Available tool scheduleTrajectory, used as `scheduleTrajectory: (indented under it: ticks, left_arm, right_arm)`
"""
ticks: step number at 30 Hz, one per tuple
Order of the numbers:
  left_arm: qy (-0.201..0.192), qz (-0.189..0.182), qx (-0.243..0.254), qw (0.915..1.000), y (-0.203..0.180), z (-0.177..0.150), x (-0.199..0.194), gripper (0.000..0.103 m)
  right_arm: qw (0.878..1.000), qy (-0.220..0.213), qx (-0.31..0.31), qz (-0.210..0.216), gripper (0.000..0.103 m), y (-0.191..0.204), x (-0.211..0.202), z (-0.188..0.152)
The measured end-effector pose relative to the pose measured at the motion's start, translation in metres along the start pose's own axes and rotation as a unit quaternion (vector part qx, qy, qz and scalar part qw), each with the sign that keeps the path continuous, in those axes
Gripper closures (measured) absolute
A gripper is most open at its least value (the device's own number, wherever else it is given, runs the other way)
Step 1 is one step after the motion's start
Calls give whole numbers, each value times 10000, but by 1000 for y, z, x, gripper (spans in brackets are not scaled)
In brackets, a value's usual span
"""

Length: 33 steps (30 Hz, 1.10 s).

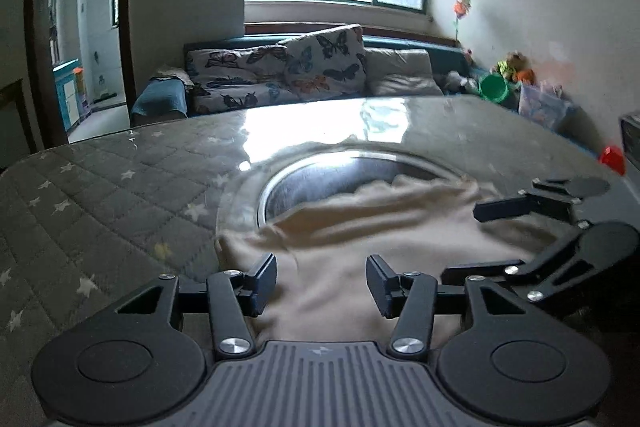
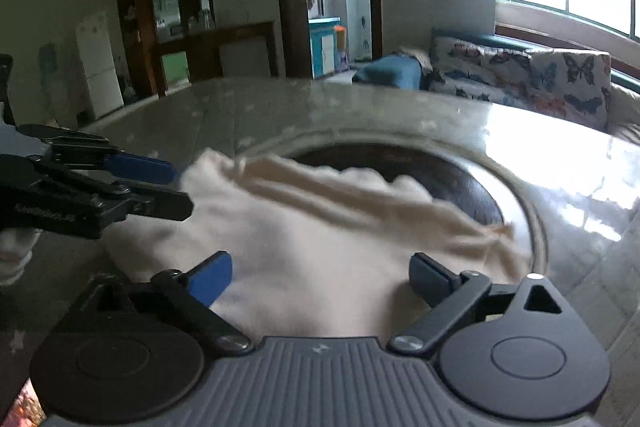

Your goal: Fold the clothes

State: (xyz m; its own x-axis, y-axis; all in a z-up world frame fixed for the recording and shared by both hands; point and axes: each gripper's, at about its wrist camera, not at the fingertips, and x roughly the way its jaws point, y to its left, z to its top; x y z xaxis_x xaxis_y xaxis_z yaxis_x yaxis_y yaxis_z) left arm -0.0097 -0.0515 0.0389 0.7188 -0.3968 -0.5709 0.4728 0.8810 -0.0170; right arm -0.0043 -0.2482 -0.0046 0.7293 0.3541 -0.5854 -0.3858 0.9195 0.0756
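Left gripper [image 1: 322, 285] jaws stood apart, gripping nothing, just above the cream garment [image 1: 344, 263]. Right gripper [image 2: 320, 277] jaws gaped wide, empty too. Garment lay on the bench [image 1: 120, 179], far edge overlapping the round metal basin [image 1: 320, 183]; bare bench beyond.

The cream-coloured soft cloth garment [image 1: 344, 247] is smeared by motion blur in both views, so its folds and hems cannot be read, and its near edge is hidden behind each tool's grey ribbed body. It covers the near rim of the round metal basin [image 1: 320, 183] sunk in the glossy counter [image 1: 120, 167] — how deep the basin goes cannot be told. In the left wrist view the right tool [image 1: 496, 239] is cut off by the right edge; in the right wrist view the left tool [image 2: 176, 187] is cut off by the left edge. The small toys [image 1: 516, 67] by the far wall are too blurred to identify.
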Motion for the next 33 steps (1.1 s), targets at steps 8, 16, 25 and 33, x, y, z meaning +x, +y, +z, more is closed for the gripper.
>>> scheduleTrajectory:
  ticks: [8,16,25,33]
  left_arm:
    - [-92,107,-14,9999,-3,-8,-16,45]
    - [90,330,-73,9994,2,-21,-19,42]
    - [-2,347,-325,9989,12,-16,-30,34]
    - [347,303,-780,9959,23,-5,-2,34]
  right_arm:
    - [9996,-237,-32,-124,0,5,-27,5]
    - [9998,26,-74,-202,0,7,-19,-5]
    - [9983,-254,441,-277,0,-14,-45,1]
    - [9850,-217,1563,-692,1,-70,-47,-3]
